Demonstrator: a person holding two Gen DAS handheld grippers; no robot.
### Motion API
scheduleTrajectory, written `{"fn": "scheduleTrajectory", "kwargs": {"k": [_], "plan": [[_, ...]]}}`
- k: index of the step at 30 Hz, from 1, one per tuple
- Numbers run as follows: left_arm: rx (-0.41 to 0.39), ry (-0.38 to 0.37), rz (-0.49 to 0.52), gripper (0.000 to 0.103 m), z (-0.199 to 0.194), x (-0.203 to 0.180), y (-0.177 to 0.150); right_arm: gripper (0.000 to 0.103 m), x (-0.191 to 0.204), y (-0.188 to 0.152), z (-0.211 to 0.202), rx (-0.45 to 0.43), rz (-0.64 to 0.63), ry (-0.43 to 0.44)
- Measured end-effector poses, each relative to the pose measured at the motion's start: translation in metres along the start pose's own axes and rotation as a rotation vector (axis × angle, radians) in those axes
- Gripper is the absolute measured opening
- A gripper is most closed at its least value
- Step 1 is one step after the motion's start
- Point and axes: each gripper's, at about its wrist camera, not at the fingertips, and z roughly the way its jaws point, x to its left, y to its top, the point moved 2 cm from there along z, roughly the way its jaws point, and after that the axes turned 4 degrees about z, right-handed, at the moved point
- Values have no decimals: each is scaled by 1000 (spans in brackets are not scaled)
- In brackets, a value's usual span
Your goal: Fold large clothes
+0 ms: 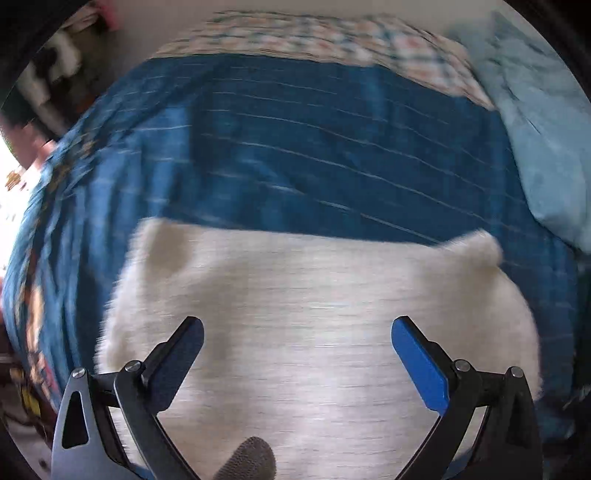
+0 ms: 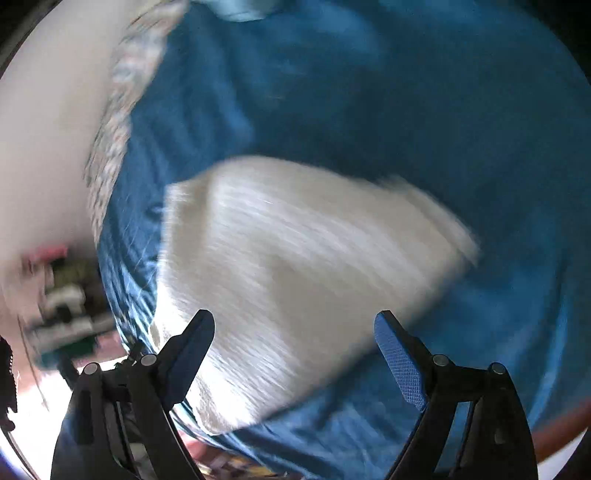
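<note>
A white knitted garment (image 1: 314,314) lies folded into a compact shape on a blue bed cover (image 1: 314,147). It also shows in the right wrist view (image 2: 288,266), blurred by motion. My left gripper (image 1: 297,332) is open and empty, hovering over the garment's near part. My right gripper (image 2: 295,328) is open and empty, above the garment's near edge. Both pairs of fingers stand wide apart and hold nothing.
A checked blanket (image 1: 314,33) lies along the far edge of the bed, also seen at left in the right wrist view (image 2: 118,122). A light blue pillow (image 1: 546,129) sits at the right. Clutter (image 2: 62,302) stands beside the bed.
</note>
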Motion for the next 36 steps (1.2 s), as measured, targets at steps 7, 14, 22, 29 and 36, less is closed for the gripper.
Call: {"fn": "scheduleTrajectory", "kwargs": {"k": [7, 14, 22, 29, 36], "plan": [[106, 37, 63, 103, 66, -27, -8, 90, -58, 10, 58, -51, 175, 296], [110, 12, 90, 103, 69, -11, -2, 76, -29, 34, 88, -90, 160, 468], [106, 29, 107, 103, 80, -27, 14, 30, 29, 26, 76, -117, 73, 480], [94, -47, 16, 103, 95, -1, 7, 29, 118, -18, 44, -85, -198, 437], [125, -92, -186, 103, 63, 73, -6, 29, 207, -72, 45, -49, -460, 350]]}}
